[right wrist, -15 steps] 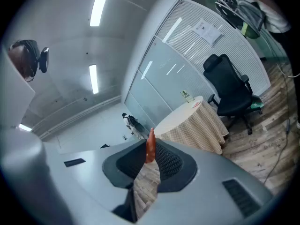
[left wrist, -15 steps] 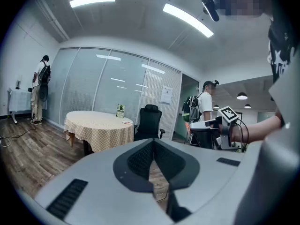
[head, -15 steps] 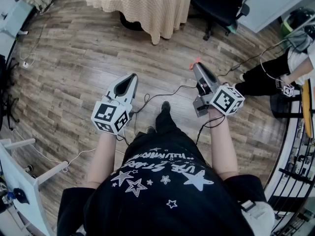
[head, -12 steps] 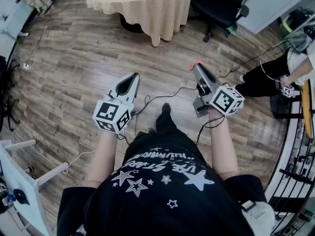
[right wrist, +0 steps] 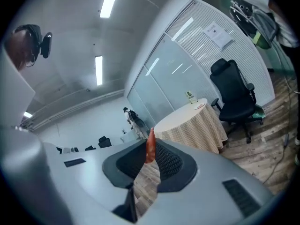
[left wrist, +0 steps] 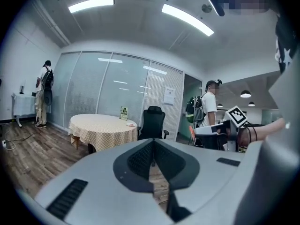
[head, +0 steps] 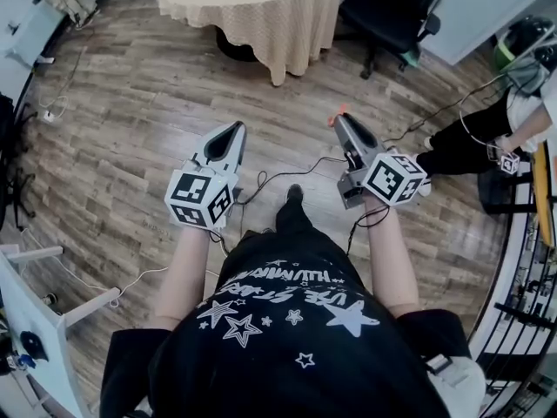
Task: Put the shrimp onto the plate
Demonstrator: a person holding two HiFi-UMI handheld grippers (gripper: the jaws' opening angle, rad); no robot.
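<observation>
R gripper (head: 339, 122) pinches small orange shrimp (right wrist: 150, 146) at jaw tips, well apart from small pale plate (right wrist: 200, 106) on round checked-cloth table (head: 252, 7). L gripper (left wrist: 152, 146) closed, empty. Hold grip firm, release low over plate.

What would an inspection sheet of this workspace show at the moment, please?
Surface: round table with a checked cloth, well ahead of both grippers.
Job's things: shrimp pinched by the right gripper; plate on the table.
Clutter: green card beside the plate.
Grippers: left gripper shut, empty; right gripper shut on the shrimp.
Cables: black cable and white cable on the wooden floor.
Surroundings: black chair; a person at right.
</observation>
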